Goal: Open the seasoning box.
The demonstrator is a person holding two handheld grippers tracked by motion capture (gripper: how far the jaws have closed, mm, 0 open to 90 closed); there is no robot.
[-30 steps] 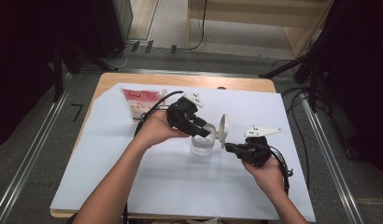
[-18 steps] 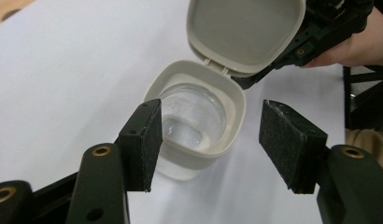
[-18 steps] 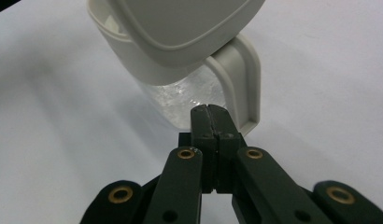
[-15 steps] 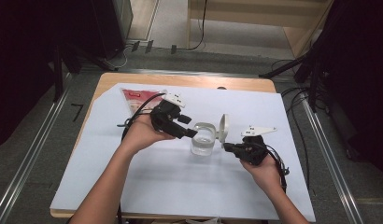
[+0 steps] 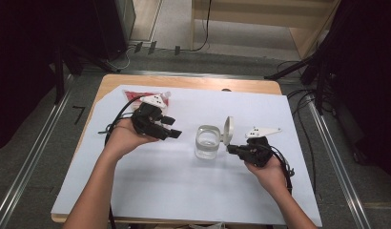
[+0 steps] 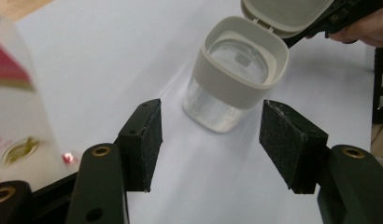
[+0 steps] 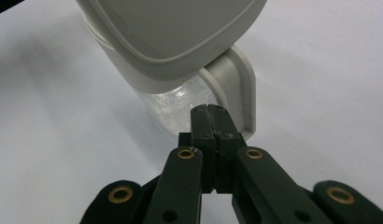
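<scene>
- The clear jar [image 5: 206,141] stands near the middle of the white sheet [image 5: 184,186] on the table [image 5: 193,82], well clear of every edge.
- Its lid [image 5: 228,130] stands tipped up on the jar's right side.
- Right tool [image 5: 230,149]: jaws pressed together, tips at the lid's hinge side, touching or just beside it.
- Left tool [image 5: 172,128]: jaws wide, having just been opening, nothing between them, left of the jar with bare sheet between.
- A red packet [image 5: 136,95] lies beyond the left tool, near the table's far-left edge.
</scene>
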